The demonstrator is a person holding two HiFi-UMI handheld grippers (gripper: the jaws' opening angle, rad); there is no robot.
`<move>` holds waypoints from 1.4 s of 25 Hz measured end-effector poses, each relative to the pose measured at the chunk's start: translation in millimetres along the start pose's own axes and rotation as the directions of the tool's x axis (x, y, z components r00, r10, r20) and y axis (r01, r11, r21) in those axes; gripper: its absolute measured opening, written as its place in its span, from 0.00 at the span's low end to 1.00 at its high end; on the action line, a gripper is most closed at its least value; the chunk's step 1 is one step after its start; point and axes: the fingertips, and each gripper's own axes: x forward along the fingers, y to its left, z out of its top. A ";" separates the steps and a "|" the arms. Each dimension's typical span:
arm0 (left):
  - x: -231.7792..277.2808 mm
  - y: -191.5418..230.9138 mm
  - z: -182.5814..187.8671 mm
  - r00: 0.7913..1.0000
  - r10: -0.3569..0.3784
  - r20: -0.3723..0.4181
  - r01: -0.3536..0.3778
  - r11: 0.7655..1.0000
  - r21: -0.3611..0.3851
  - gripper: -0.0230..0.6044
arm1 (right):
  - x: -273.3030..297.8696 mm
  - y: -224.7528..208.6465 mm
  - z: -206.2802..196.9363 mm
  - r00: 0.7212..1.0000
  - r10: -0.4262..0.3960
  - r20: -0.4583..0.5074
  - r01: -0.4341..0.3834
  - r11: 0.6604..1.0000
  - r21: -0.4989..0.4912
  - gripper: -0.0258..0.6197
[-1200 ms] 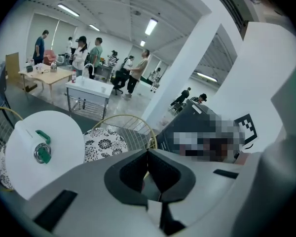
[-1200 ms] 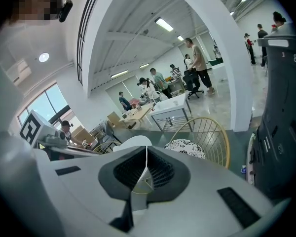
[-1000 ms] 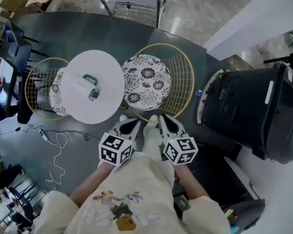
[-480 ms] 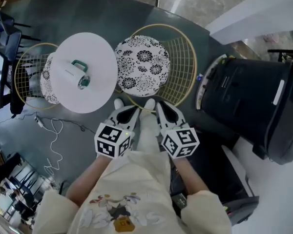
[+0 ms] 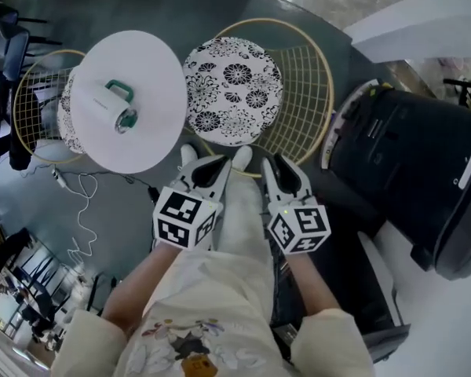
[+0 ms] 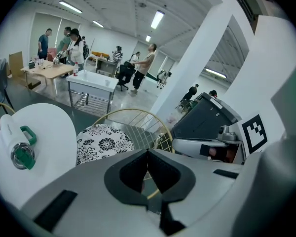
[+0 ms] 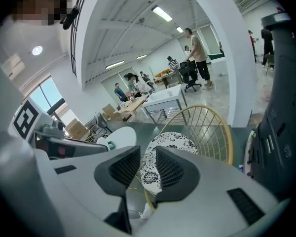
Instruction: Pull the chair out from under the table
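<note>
From the head view, the left tongs (image 5: pixel 212 167) and right tongs (image 5: pixel 279 167) sit side by side, both pointing down at the chair (image 5: pixel 231 93). The chair is just ahead of their tips, a gold wire frame with a flowered cushion. Its left edge meets the round white tabletop (image 5: pixel 153 69), which lies ahead and to the left of the left tongs. A white bottle (image 5: pixel 110 108) with a green handle lies on its side there. A second chair (image 5: pixel 35 124) shows at the tabletop's far left, and a black machine (image 5: pixel 408 163) stands to the right of the right tongs.

In the left gripper view, my left tongs (image 6: pixel 148 154) are closed tip to tip, holding nothing. The chair (image 6: pixel 103 142) is beyond them, the tabletop (image 6: pixel 49 127) to their left.

In the right gripper view, my right tongs (image 7: pixel 148 157) have just been opening and stand narrowly apart. The chair (image 7: pixel 180 141) shows through the gap but lies beyond the pads, not gripped.
</note>
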 end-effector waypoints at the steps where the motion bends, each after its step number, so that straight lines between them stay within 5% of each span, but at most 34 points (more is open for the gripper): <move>1: 4.7 2.4 -2.7 1.000 0.000 -0.005 0.000 1.000 -0.008 0.05 | 3.0 -4.8 -1.7 1.000 -0.008 -0.001 0.008 1.000 0.004 0.17; 19: 81.2 14.0 -12.2 0.999 -0.015 -0.040 0.013 0.999 -0.048 0.05 | 13.2 -109.0 0.7 0.979 -0.204 0.021 0.204 0.979 0.013 0.23; 35: 127.2 -3.3 7.4 0.998 -0.044 -0.037 0.042 0.998 -0.045 0.05 | 24.5 -174.1 20.9 0.924 -0.383 -0.004 0.383 0.924 0.001 0.26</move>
